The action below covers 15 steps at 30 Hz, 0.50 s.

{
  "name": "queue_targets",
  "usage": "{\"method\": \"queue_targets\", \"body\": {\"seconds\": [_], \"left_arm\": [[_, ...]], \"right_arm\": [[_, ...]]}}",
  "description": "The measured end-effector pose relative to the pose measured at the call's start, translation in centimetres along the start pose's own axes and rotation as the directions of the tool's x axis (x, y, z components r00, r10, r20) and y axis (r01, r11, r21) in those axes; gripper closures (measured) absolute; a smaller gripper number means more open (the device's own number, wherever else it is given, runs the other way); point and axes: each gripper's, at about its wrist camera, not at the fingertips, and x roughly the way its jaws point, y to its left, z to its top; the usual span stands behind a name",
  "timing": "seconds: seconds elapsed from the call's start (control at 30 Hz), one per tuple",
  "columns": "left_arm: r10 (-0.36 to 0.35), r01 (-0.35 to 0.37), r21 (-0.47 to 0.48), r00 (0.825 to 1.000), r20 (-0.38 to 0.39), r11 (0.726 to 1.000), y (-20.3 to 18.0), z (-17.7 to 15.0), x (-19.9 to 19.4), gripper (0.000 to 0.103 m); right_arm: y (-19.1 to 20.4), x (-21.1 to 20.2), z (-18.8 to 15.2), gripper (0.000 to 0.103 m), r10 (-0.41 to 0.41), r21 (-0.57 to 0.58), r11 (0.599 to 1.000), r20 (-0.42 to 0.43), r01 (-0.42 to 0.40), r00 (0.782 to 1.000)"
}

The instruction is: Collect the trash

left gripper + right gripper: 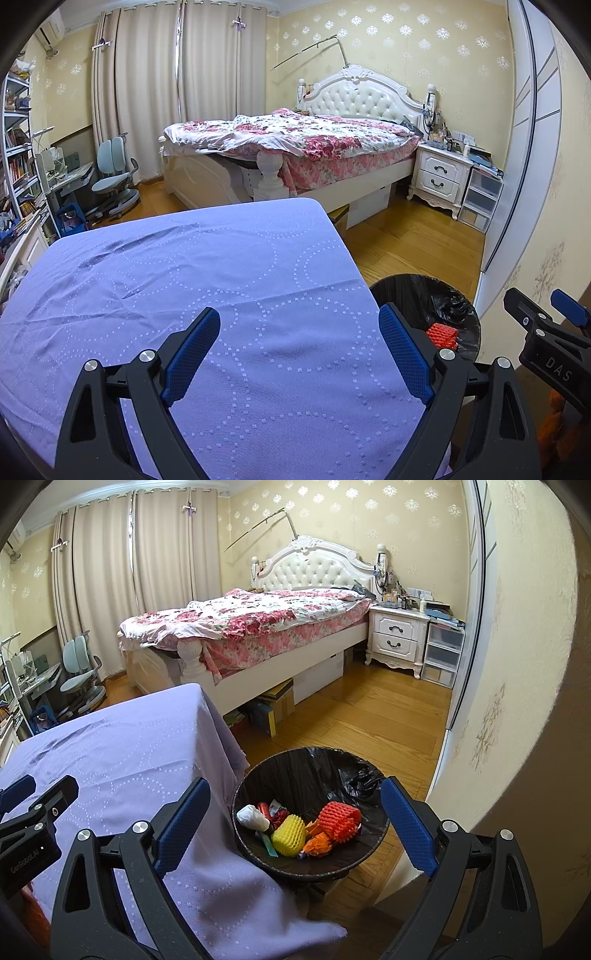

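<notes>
A black-lined trash bin stands on the floor beside the purple-clothed table. Inside lie a yellow foam fruit net, a red foam net, a white crumpled wad, orange scraps and small wrappers. My right gripper is open above the bin, nothing between its blue pads. My left gripper is open over the table's cloth, empty. The bin shows at the right of the left wrist view, the red net visible in it. Each gripper appears at the edge of the other's view.
A bed with a floral quilt stands across the wooden floor. A white nightstand and plastic drawers sit by the right wall. A desk chair, desk and bookshelves crowd the left. Boxes lie under the bed.
</notes>
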Motion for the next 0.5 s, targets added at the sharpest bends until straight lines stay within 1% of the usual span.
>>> {"method": "queue_targets", "body": {"seconds": [0.5], "left_arm": [[-0.007,0.007,0.005,1.000,0.001,1.000,0.07,-0.31,0.02,0.016]], "right_arm": [[0.00,0.00,0.10,0.012,0.000,0.000,1.000,-0.001,0.000,1.000]]}}
